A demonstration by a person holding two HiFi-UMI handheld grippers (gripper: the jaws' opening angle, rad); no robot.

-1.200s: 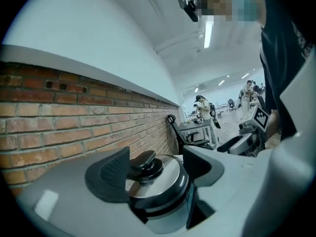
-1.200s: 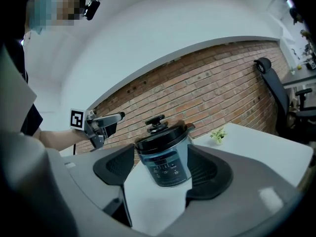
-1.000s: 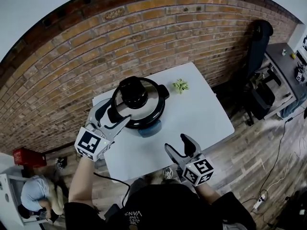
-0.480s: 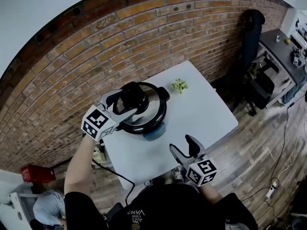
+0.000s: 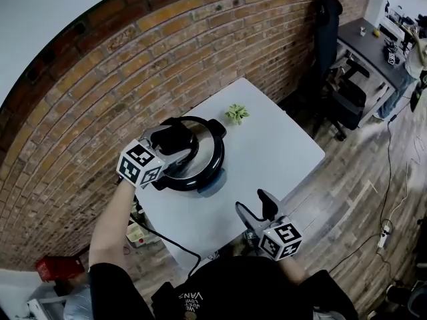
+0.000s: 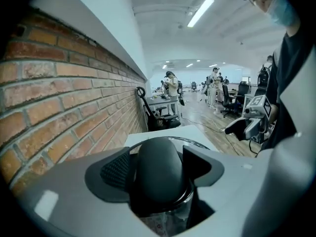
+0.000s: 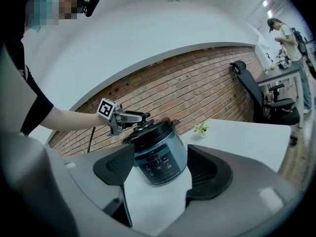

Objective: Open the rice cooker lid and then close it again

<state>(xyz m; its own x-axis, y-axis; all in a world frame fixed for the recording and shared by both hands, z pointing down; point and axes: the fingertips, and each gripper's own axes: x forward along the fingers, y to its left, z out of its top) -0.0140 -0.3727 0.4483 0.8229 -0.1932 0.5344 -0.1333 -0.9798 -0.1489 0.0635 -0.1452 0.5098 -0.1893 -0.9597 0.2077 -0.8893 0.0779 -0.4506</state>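
Observation:
The rice cooker point(image 5: 208, 160) stands at the table's left end, its steel lid down. My left gripper point(image 5: 181, 143) reaches over the lid with its jaws on either side of the black lid knob point(image 5: 172, 136). In the left gripper view the knob point(image 6: 160, 174) fills the gap between the pads, both of which touch it. My right gripper point(image 5: 253, 204) hovers open by the table's near edge with nothing in it. The right gripper view has the cooker point(image 7: 159, 154) straight ahead beyond the open jaws, and the left gripper point(image 7: 134, 116) on its lid.
A small green plant sprig point(image 5: 235, 113) lies on the white table point(image 5: 273, 152) behind the cooker. A brick wall runs along the far side. A black office chair point(image 5: 337, 95) stands to the right. A power cord point(image 5: 160, 235) hangs off the table's near left.
My left gripper rose from the cooker's near left side, swung over the lid and closed round the knob. The right gripper stayed where it was.

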